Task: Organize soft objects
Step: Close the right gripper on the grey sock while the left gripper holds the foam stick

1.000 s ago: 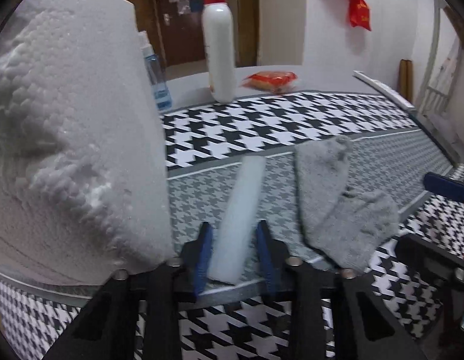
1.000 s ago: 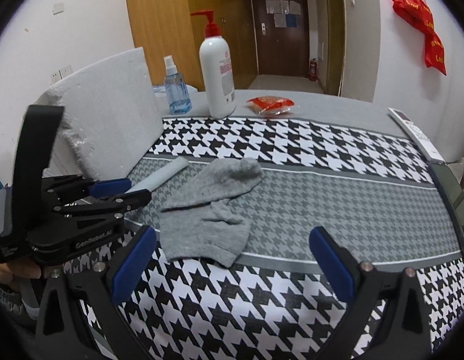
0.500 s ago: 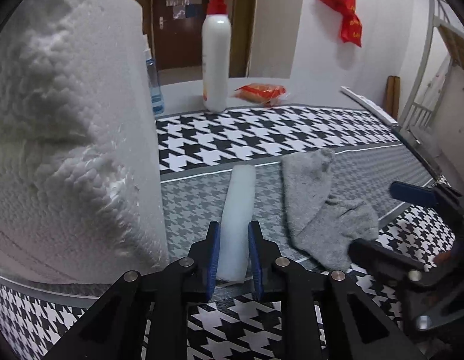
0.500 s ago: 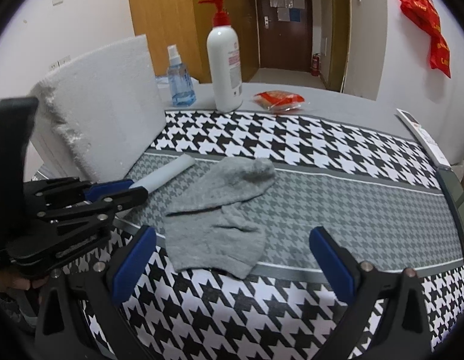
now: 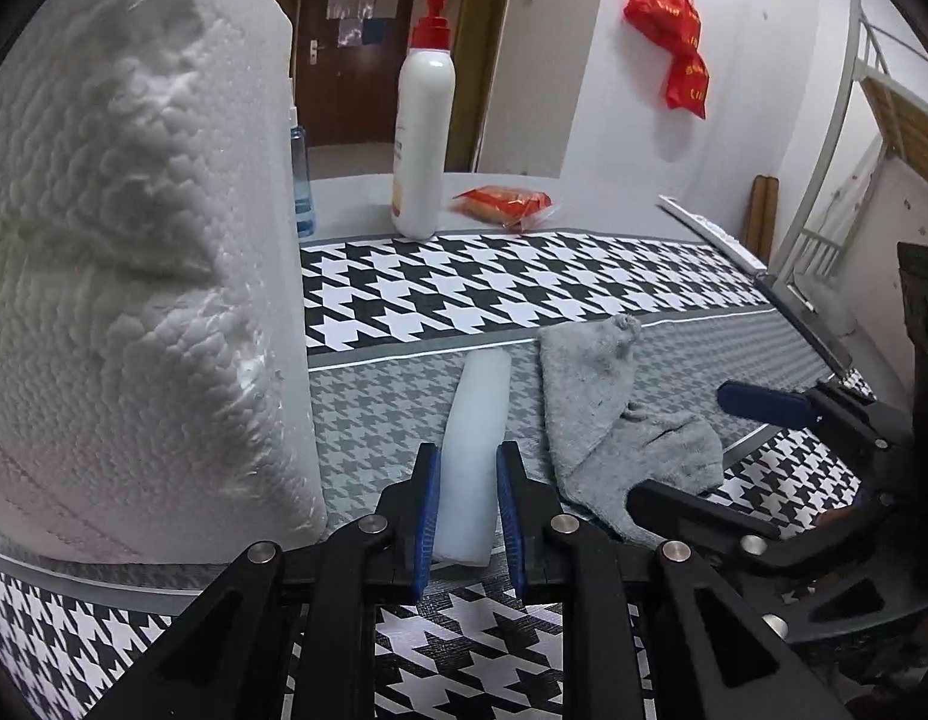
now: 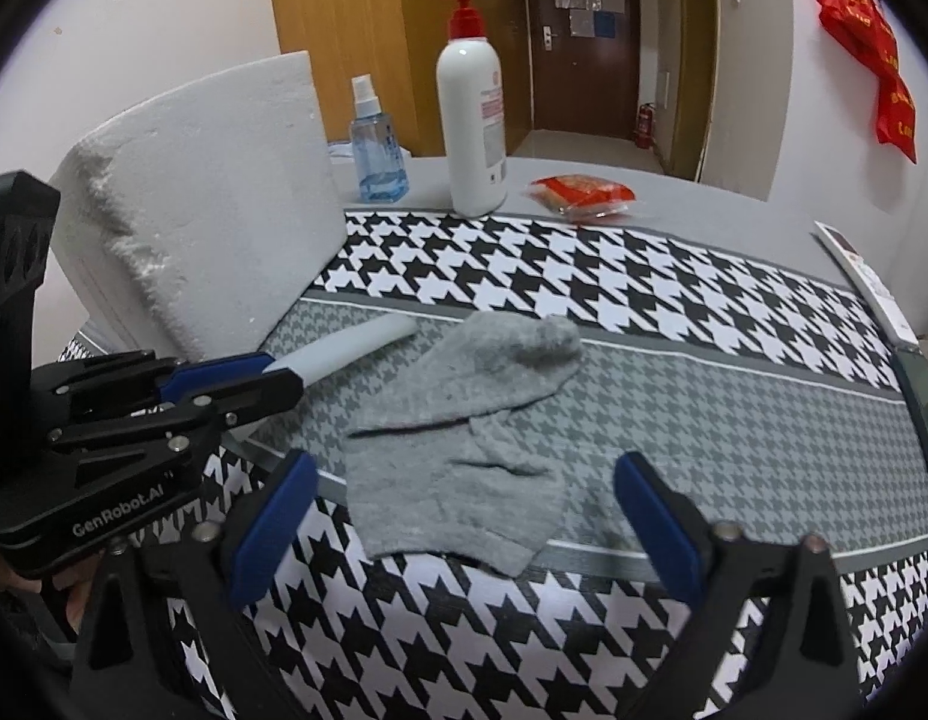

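The left gripper [image 5: 467, 501] has just squeezed in and pinches the near end of a smooth white foam stick [image 5: 473, 450]. The stick lies on the checked cloth [image 6: 674, 300], just left of a fuzzy grey sock [image 6: 464, 420]. The right gripper [image 6: 467, 531] has just narrowed a little but gapes wide and empty above the sock's near edge.
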The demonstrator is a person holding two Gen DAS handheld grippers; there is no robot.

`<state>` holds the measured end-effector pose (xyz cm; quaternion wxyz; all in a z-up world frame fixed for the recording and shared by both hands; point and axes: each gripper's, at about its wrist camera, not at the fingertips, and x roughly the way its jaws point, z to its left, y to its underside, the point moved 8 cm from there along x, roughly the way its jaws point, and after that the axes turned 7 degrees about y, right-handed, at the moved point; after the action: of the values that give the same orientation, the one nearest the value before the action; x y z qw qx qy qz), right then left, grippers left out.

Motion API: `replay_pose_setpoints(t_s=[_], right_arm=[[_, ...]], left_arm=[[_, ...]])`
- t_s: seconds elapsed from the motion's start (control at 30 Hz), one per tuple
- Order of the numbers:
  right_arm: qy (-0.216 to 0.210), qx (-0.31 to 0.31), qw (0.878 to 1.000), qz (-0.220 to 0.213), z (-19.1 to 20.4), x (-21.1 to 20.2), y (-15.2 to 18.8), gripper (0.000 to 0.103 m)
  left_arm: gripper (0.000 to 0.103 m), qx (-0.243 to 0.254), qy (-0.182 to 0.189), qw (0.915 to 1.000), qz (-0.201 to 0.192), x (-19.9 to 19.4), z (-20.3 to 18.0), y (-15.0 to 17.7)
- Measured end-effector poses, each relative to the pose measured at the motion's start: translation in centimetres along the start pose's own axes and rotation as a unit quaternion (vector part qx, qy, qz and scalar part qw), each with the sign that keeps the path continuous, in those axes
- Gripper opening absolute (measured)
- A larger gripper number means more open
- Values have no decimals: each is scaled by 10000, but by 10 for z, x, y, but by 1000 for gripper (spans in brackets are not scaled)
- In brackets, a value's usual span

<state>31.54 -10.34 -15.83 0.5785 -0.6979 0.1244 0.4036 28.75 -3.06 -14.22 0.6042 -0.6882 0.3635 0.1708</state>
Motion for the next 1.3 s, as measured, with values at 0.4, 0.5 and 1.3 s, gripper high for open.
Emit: replay_pose_setpoints(t_s=[0.4, 0.5, 1.3], right_arm=[[81, -212, 9997, 124, 6, 5, 4, 68], [109, -311, 9992, 209, 9, 7, 6, 63], [-24, -249, 9997, 0, 11, -17, 3, 14]], left_arm=[[21, -106, 205, 9997, 2, -3, 2, 3], [21, -114, 202, 9997, -13, -4, 2, 2], [21, 4, 453, 9984, -334, -19, -8, -2]])
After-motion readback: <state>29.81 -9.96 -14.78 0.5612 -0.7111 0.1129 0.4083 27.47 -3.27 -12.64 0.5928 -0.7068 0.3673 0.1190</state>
